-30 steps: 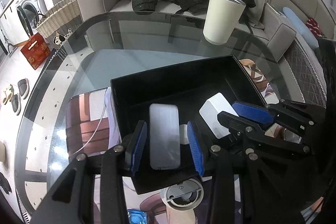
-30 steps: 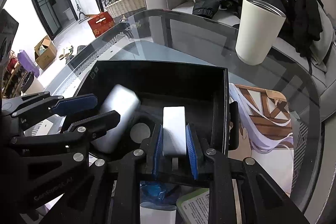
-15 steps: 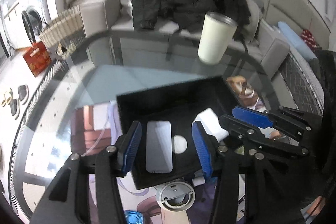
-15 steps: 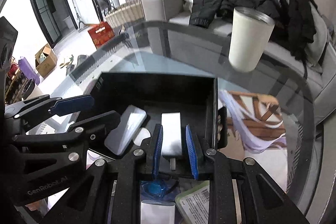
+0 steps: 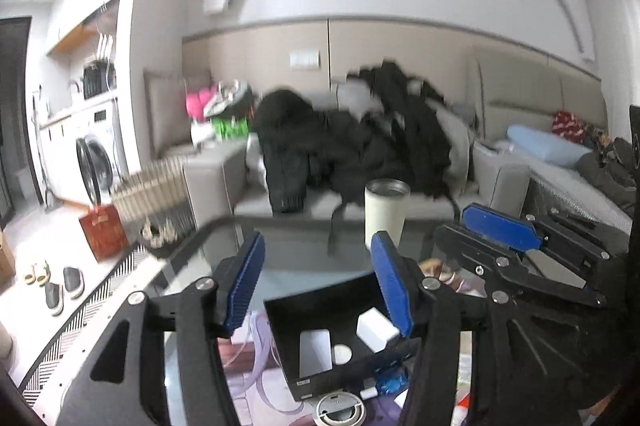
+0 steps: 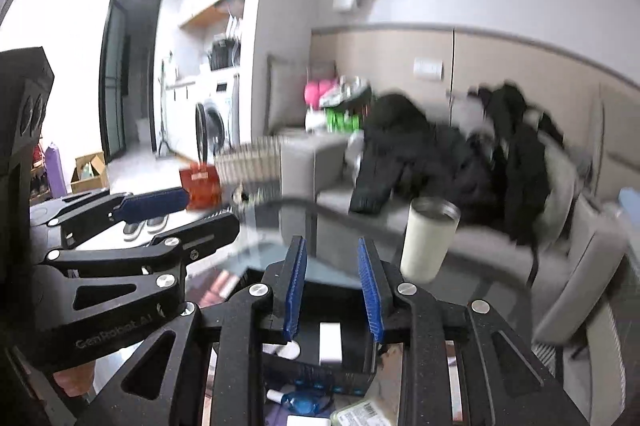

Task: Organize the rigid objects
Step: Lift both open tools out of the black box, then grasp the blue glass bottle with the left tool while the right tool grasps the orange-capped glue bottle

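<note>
both claws lifted from black box (image 5: 320, 310), "genrobot.ai" lettering (image 6: 114, 331)

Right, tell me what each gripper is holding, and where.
Nothing. The left gripper and right gripper are both open and empty above the black box.

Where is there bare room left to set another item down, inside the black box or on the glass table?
Inside the black open box, the back half behind the flat grey slab, small white disc and white block is bare. So is the glass table left of the cream tumbler. The near edge is crowded.
</note>
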Available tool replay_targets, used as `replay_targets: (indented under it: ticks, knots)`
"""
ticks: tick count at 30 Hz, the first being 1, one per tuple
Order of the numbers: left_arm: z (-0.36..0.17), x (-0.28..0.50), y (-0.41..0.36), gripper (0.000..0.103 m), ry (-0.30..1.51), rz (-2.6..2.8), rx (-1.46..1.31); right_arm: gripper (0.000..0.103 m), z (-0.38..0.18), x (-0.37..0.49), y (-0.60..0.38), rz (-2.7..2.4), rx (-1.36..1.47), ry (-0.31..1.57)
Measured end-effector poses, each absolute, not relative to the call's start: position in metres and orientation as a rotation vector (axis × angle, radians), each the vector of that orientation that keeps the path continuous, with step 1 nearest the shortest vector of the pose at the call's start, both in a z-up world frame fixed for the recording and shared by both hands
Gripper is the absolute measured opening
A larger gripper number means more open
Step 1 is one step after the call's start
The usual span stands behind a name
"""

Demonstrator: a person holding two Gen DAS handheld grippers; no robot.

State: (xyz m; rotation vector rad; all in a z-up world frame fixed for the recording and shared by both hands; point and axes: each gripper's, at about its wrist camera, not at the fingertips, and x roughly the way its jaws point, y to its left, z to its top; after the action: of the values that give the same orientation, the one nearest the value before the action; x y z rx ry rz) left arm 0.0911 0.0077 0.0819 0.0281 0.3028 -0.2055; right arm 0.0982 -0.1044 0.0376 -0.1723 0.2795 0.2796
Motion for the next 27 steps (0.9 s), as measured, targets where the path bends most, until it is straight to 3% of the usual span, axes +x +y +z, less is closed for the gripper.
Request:
replay_targets:
  ticks: [4, 11, 27]
  knots:
    - [0.088, 0.069, 0.015, 0.068, 0.261, -0.212, -0.001, 0.028, 0.050, 0.066, -0.107, 0.296, -0.176, 0.201]
    - [0.085, 0.049, 0.014, 0.072, 0.264, -0.229, -0.001, 0.030, 0.052, 0.021, -0.113, 0.343, -0.203, 0.156]
    - [-0.004, 0.058, -0.030, 0.075, 0.554, -0.325, 0.157, 0.030, -0.033, 0.032, -0.165, 0.291, -0.264, 0.486]
